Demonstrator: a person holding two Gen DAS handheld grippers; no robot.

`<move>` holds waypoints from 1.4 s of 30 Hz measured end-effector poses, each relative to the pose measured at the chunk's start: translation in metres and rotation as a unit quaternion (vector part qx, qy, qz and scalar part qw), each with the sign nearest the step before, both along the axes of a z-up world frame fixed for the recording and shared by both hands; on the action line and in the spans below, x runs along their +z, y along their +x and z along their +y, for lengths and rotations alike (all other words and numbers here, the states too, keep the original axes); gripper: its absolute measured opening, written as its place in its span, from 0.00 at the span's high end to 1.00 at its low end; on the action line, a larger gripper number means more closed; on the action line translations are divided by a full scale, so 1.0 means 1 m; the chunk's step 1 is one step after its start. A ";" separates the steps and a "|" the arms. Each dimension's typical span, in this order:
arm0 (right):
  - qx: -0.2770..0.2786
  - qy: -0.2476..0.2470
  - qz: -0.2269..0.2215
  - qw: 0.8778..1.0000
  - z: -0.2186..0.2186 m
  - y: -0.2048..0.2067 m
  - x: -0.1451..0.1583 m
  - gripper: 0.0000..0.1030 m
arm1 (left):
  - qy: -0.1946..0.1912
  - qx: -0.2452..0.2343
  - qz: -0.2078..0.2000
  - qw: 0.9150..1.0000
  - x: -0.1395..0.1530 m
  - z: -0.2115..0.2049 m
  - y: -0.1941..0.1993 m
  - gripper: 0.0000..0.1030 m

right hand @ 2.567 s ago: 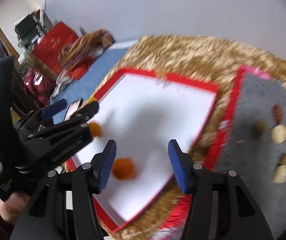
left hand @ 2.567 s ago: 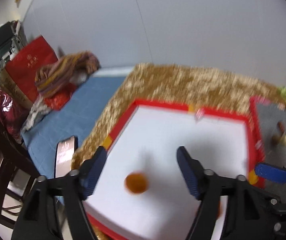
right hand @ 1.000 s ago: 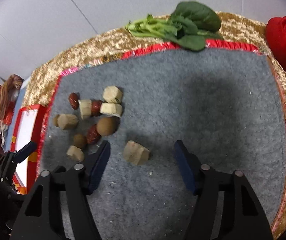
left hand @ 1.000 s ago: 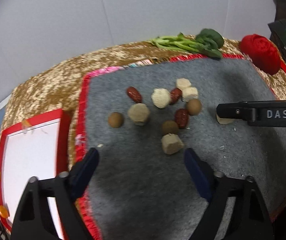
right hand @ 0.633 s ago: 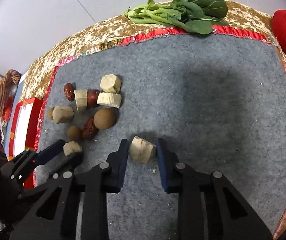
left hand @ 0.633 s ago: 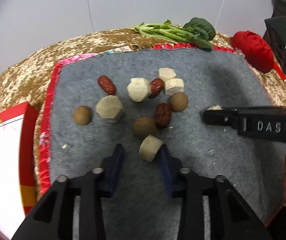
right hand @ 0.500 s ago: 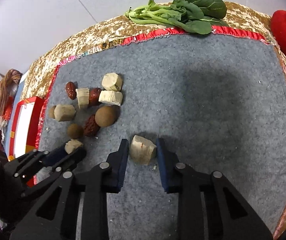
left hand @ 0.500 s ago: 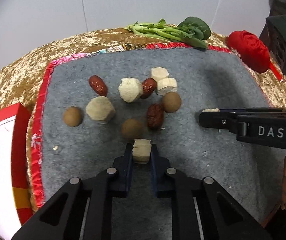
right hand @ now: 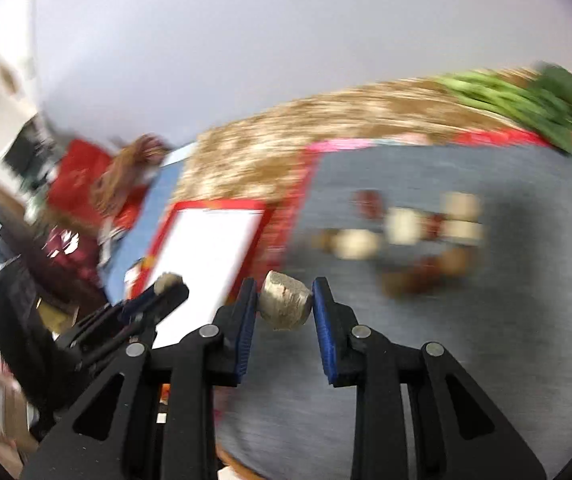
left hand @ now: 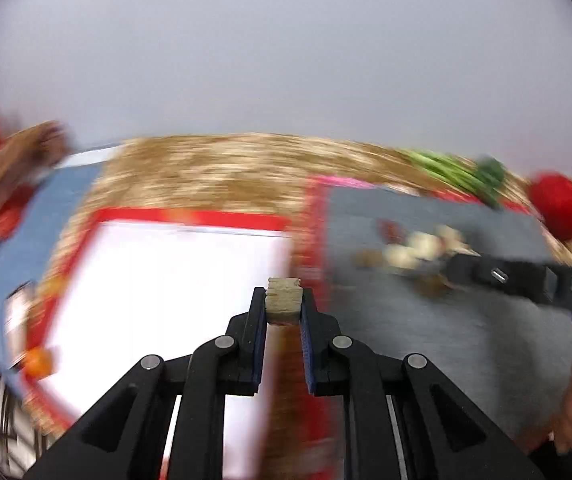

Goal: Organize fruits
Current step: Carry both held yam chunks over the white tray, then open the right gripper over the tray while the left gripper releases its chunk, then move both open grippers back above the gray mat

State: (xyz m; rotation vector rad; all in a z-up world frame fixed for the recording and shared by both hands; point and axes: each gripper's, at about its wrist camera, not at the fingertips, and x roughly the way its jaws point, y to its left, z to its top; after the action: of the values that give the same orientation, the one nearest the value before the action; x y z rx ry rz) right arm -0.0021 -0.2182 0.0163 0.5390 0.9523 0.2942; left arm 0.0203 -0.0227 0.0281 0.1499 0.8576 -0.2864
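Left wrist view: the left claw (left hand: pixel 283 304) is nearly together, clamped on a pale chunk (left hand: pixel 283 299), above the right edge of the white red-rimmed tray (left hand: pixel 189 218). One orange fruit (left hand: pixel 39 361) sits at the tray's near-left corner. The remaining pieces (left hand: pixel 410 248) on the grey mat (left hand: pixel 446 320) are too blurred to count.

Right wrist view: the right claw (right hand: pixel 284 300) is clamped on a second pale chunk (right hand: pixel 286 300), above the mat's left edge.

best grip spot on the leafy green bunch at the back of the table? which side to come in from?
Judging from blurred frames: take the leafy greens at the pale stalk end, which points left in the right wrist view, closing across the bundled stems rather than on the floppy dark leaves at the right. Come from above, since it lies flat on the gold cloth. Both grippers are full now.
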 end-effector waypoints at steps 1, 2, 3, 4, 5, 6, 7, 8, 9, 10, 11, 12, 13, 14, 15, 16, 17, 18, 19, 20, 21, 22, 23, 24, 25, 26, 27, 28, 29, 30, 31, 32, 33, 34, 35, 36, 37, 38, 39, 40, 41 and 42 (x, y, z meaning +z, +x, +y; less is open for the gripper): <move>0.015 -0.002 -0.009 1.000 0.018 0.004 0.001 0.71 | 0.003 0.026 0.002 1.000 0.001 0.015 0.001 0.86; 0.026 -0.003 -0.015 1.000 0.032 0.005 0.002 0.71 | 0.007 0.049 0.008 0.999 -0.001 0.028 0.004 0.86; 0.036 -0.002 -0.020 0.999 0.047 0.007 0.001 0.71 | 0.013 0.070 0.016 0.997 -0.002 0.038 0.008 0.86; 0.042 -0.001 -0.021 0.999 0.061 0.011 -0.002 0.71 | 0.015 0.088 0.027 0.996 -0.004 0.049 0.012 0.86; 0.048 -0.002 -0.021 0.999 0.072 0.014 -0.004 0.71 | 0.018 0.098 0.032 0.995 -0.005 0.056 0.015 0.86; 0.056 -0.005 -0.020 0.998 0.086 0.018 -0.008 0.71 | 0.027 0.105 0.034 0.993 -0.006 0.061 0.018 0.86; 0.063 -0.012 -0.019 0.998 0.095 0.020 -0.011 0.71 | 0.040 0.111 0.035 0.992 -0.007 0.067 0.021 0.86; 0.072 -0.022 -0.017 0.997 0.105 0.022 -0.015 0.71 | 0.044 0.114 0.038 0.992 -0.008 0.072 0.022 0.86; 0.080 -0.037 -0.012 0.996 0.116 0.024 -0.019 0.71 | 0.042 0.116 0.046 0.991 -0.008 0.078 0.025 0.86; 0.086 -0.043 -0.007 0.995 0.122 0.025 -0.024 0.71 | 0.040 0.115 0.056 0.991 -0.009 0.082 0.030 0.86; 0.090 -0.046 0.000 0.995 0.126 0.027 -0.028 0.71 | 0.039 0.111 0.065 0.991 -0.010 0.085 0.035 0.86; 0.091 -0.047 0.008 0.995 0.129 0.029 -0.033 0.71 | 0.034 0.105 0.073 0.991 -0.010 0.088 0.037 0.86; 0.091 -0.045 0.013 0.995 0.131 0.031 -0.037 0.71 | 0.030 0.092 0.078 0.992 -0.011 0.091 0.041 0.86; 0.092 -0.045 0.018 0.995 0.133 0.033 -0.040 0.71 | 0.038 0.069 0.074 0.994 -0.011 0.090 0.043 0.86; 0.091 -0.047 0.022 0.994 0.136 0.036 -0.043 0.71 | 0.057 0.051 0.061 0.995 -0.013 0.091 0.045 0.86; 0.092 -0.048 0.024 0.994 0.138 0.038 -0.045 0.71 | 0.073 0.042 0.050 0.995 -0.016 0.092 0.047 0.86; 0.094 -0.050 0.028 0.994 0.141 0.041 -0.049 0.71 | 0.084 0.036 0.036 0.995 -0.021 0.097 0.050 0.86; 0.094 -0.055 0.030 0.994 0.144 0.043 -0.051 0.71 | 0.095 0.037 0.023 0.995 -0.026 0.100 0.051 0.86; 0.093 -0.056 0.032 0.994 0.144 0.044 -0.053 0.71 | 0.102 0.038 0.012 0.994 -0.032 0.104 0.052 0.86; 0.093 -0.054 0.035 0.994 0.145 0.046 -0.055 0.71 | 0.087 0.034 0.012 0.996 -0.036 0.108 0.054 0.86; 0.095 -0.056 0.039 0.993 0.147 0.048 -0.056 0.71 | 0.067 0.033 0.019 0.997 -0.040 0.112 0.056 0.86; 0.096 -0.063 0.040 0.993 0.148 0.049 -0.056 0.71 | 0.049 0.035 0.026 0.998 -0.045 0.115 0.058 0.86; 0.097 -0.070 0.041 0.992 0.151 0.051 -0.056 0.71 | 0.040 0.034 0.028 0.998 -0.048 0.117 0.061 0.86; 0.099 -0.078 0.041 0.991 0.154 0.054 -0.054 0.71 | 0.035 0.027 0.024 0.999 -0.051 0.117 0.062 0.85; 0.100 -0.082 0.041 0.991 0.155 0.056 -0.053 0.71 | 0.038 0.022 0.018 0.999 -0.051 0.115 0.063 0.85; 0.099 -0.084 0.040 0.991 0.155 0.058 -0.052 0.71 | 0.046 0.019 0.007 0.999 -0.052 0.113 0.064 0.85; 0.096 -0.088 0.038 0.991 0.156 0.060 -0.051 0.71 | 0.055 0.020 -0.002 0.998 -0.054 0.113 0.065 0.83; 0.095 -0.090 0.039 0.991 0.156 0.062 -0.050 0.71 | 0.055 0.018 -0.008 0.998 -0.056 0.112 0.066 0.77; 0.094 -0.091 0.040 0.991 0.156 0.064 -0.049 0.71 | 0.054 0.014 -0.009 0.998 -0.058 0.112 0.067 0.72; 0.091 -0.093 0.040 0.991 0.154 0.067 -0.048 0.71 | 0.052 0.009 -0.007 0.999 -0.060 0.111 0.068 0.58; 0.089 -0.094 0.042 0.991 0.153 0.069 -0.047 0.71 | 0.048 0.005 -0.004 0.999 -0.062 0.110 0.068 0.46; 0.088 -0.093 0.043 0.991 0.151 0.070 -0.046 0.71 | 0.044 0.000 -0.004 0.999 -0.062 0.111 0.067 0.44; 0.084 -0.093 0.041 0.991 0.148 0.072 -0.044 0.70 | 0.042 -0.004 -0.008 0.999 -0.060 0.110 0.066 0.44; 0.078 -0.096 0.037 0.992 0.145 0.072 -0.041 0.70 | 0.039 -0.006 -0.013 0.999 -0.058 0.110 0.065 0.42; 0.074 -0.099 0.032 0.992 0.144 0.073 -0.038 0.70 | 0.035 -0.007 -0.020 0.999 -0.055 0.111 0.065 0.40; 0.067 -0.105 0.025 0.992 0.140 0.075 -0.033 0.70 | 0.032 -0.005 -0.026 0.999 -0.052 0.112 0.064 0.35; 0.061 -0.109 0.020 0.992 0.136 0.076 -0.030 0.70 | 0.030 -0.002 -0.034 0.999 -0.049 0.113 0.063 0.33; 0.050 -0.112 0.013 0.992 0.130 0.076 -0.024 0.70 | 0.026 -0.001 -0.042 0.999 -0.045 0.114 0.062 0.33; 0.044 -0.114 0.009 0.993 0.127 0.076 -0.020 0.70 | 0.023 -0.002 -0.050 0.998 -0.042 0.114 0.060 0.33; 0.034 -0.115 0.004 0.993 0.121 0.077 -0.015 0.70 | 0.020 -0.003 -0.055 0.998 -0.039 0.114 0.059 0.31; 0.027 -0.118 0.000 0.993 0.117 0.077 -0.011 0.70 | 0.016 -0.006 -0.059 0.998 -0.036 0.113 0.058 0.31; 0.017 -0.122 -0.006 0.992 0.112 0.077 -0.005 0.71 | 0.012 -0.010 -0.063 0.998 -0.033 0.112 0.056 0.30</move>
State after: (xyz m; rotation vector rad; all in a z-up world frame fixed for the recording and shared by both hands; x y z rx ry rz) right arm 0.0748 -0.1067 0.0110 0.2975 0.9718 0.2081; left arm 0.0765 0.0894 -0.0052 0.1967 0.7351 -0.2823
